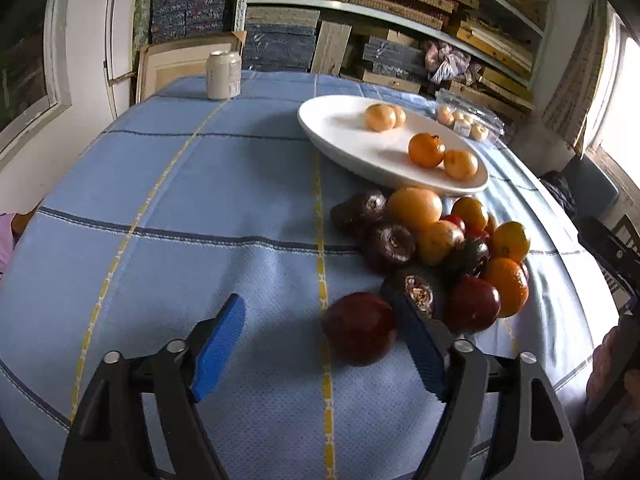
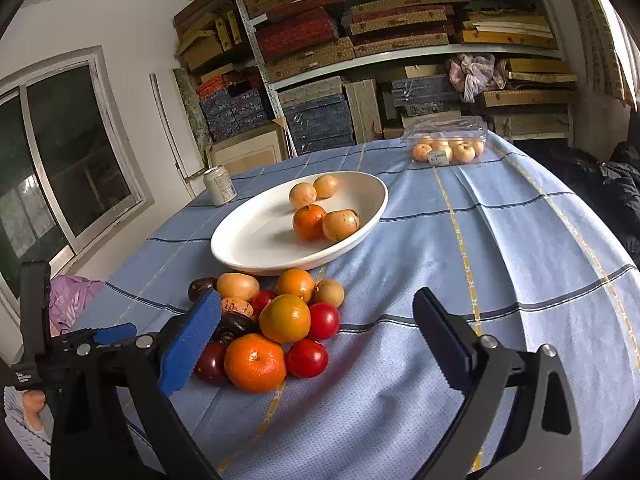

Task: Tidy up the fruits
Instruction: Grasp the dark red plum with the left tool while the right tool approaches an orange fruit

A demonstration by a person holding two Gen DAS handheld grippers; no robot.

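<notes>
Left wrist view: the left gripper (image 1: 320,344) hangs low over the blue checked tablecloth (image 1: 168,208) with its jaws spread wide and nothing between them, a dark red plum (image 1: 359,329) lying just inside the right-hand finger (image 1: 420,350). Behind it, to the right, sits the loose pile of fruit (image 1: 436,248), oranges, red and dark brown pieces touching one another, and farther off the white oval dish (image 1: 340,128) already carrying four yellow and orange fruits. In the right wrist view the right gripper (image 2: 316,344) is likewise released and empty, raised above the near edge of the same pile, with a large orange (image 2: 255,362) nearest the camera. A drink can (image 1: 224,75) stands at the far left of the table and a clear plastic box of small fruit (image 2: 448,142) at the far right. The likely step is picking the plum for sorting; done well, that means shifting the left gripper to the right so the fruit sits centred between the pads, then closing gently on its widest part, since the round skin could roll or squirt free and nudge the neighbouring pile.
</notes>
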